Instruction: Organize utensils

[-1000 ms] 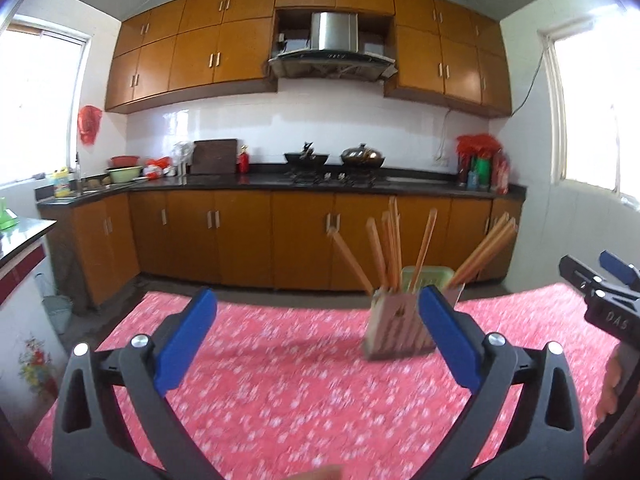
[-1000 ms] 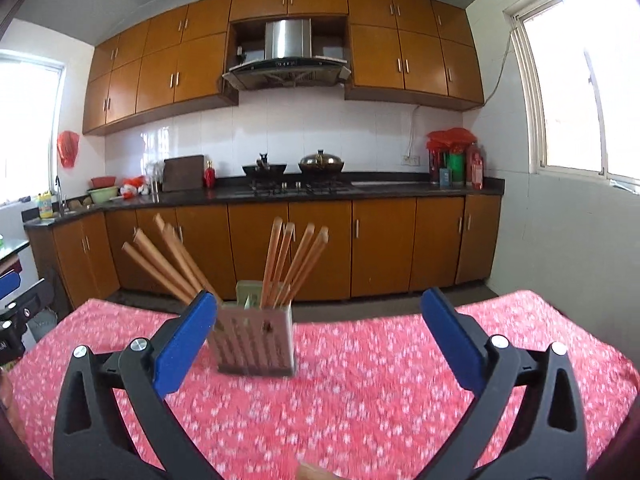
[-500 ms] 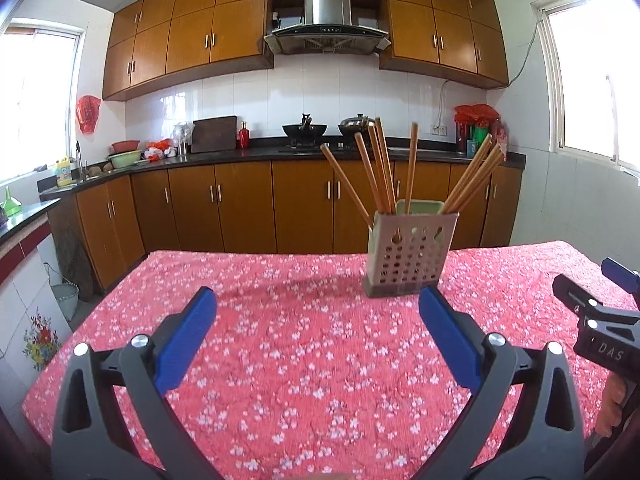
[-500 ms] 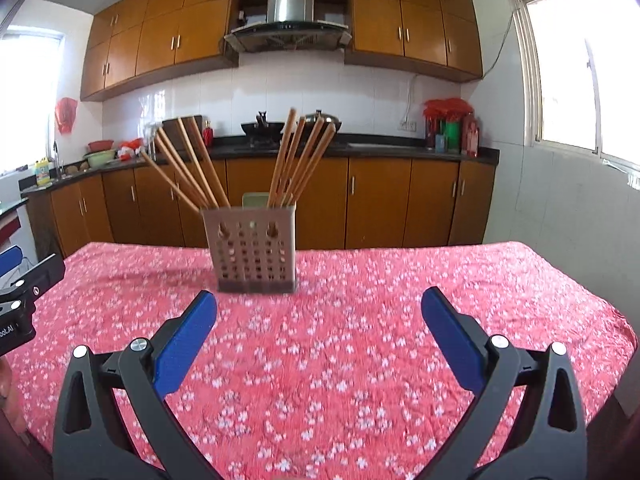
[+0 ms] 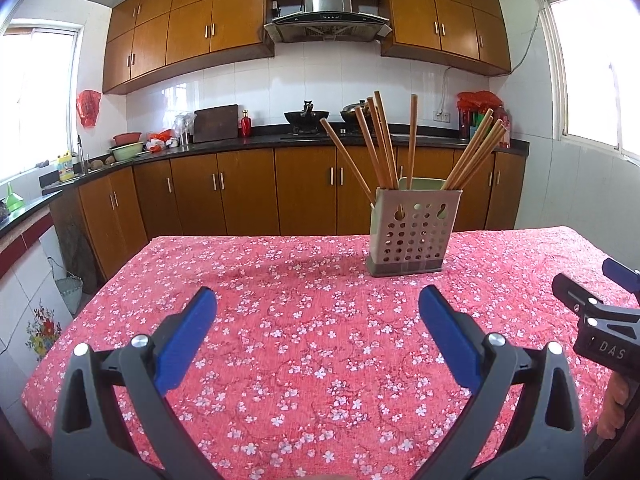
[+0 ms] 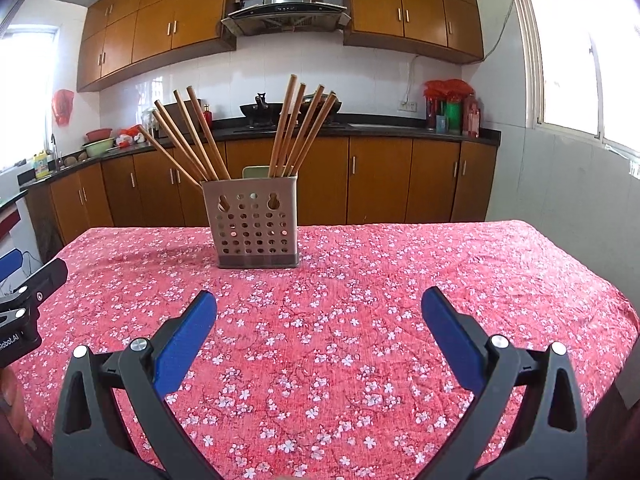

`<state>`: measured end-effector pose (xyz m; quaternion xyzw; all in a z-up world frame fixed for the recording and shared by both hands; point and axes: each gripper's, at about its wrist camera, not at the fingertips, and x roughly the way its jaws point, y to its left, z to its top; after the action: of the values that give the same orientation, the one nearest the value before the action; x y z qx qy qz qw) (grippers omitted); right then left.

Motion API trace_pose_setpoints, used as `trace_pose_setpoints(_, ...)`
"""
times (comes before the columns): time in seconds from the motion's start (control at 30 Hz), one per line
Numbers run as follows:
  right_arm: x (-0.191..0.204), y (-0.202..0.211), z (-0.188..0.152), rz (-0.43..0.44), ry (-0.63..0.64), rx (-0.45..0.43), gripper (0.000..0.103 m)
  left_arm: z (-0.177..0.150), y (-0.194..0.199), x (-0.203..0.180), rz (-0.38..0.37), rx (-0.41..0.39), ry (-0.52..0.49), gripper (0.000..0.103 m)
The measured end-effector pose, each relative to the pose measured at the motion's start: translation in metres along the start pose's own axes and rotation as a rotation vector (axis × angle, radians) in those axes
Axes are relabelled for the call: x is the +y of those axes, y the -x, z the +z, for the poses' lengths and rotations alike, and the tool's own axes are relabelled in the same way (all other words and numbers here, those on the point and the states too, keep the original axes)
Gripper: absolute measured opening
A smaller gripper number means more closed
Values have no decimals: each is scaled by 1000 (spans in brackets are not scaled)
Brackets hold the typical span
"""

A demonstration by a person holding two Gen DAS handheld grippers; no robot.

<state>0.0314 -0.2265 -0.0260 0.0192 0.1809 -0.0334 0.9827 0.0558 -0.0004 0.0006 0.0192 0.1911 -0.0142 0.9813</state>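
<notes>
A beige perforated utensil holder (image 5: pixel 412 236) stands upright on the red flowered tablecloth (image 5: pixel 304 344), with several wooden chopsticks (image 5: pixel 380 140) leaning out of it. It also shows in the right wrist view (image 6: pixel 256 232) with its chopsticks (image 6: pixel 188 140). My left gripper (image 5: pixel 318 312) is open and empty, short of the holder and to its left. My right gripper (image 6: pixel 318 312) is open and empty, short of the holder and to its right. The right gripper shows at the right edge of the left wrist view (image 5: pixel 600 320); the left gripper shows at the left edge of the right wrist view (image 6: pixel 24 304).
The table's far edge (image 5: pixel 360 236) lies just behind the holder. Beyond it are brown kitchen cabinets (image 5: pixel 248 192), a dark counter with a wok (image 5: pixel 306 116) and red bottles (image 6: pixel 452 112). Windows are on both sides.
Both views have tilted down and pulled back: the holder now sits farther off and higher in frame, with more tablecloth showing. Both grippers have stayed open.
</notes>
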Motion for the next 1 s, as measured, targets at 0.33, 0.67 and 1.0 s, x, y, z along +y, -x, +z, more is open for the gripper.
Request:
trace_pose_setpoints(0.33,-1,0,-1,-5,-11,4,101,1,-1,-3,-2,-2,1,99)
trace_pose_setpoints(0.67,-4,-1,-2,-6,-20,10,101,3,-2,-8,-5,3,-5,99)
trace_pose_setpoints(1.0,-4,-1,-2,-6,-20,10,101,2,-3,-8,-6,6,-1,99)
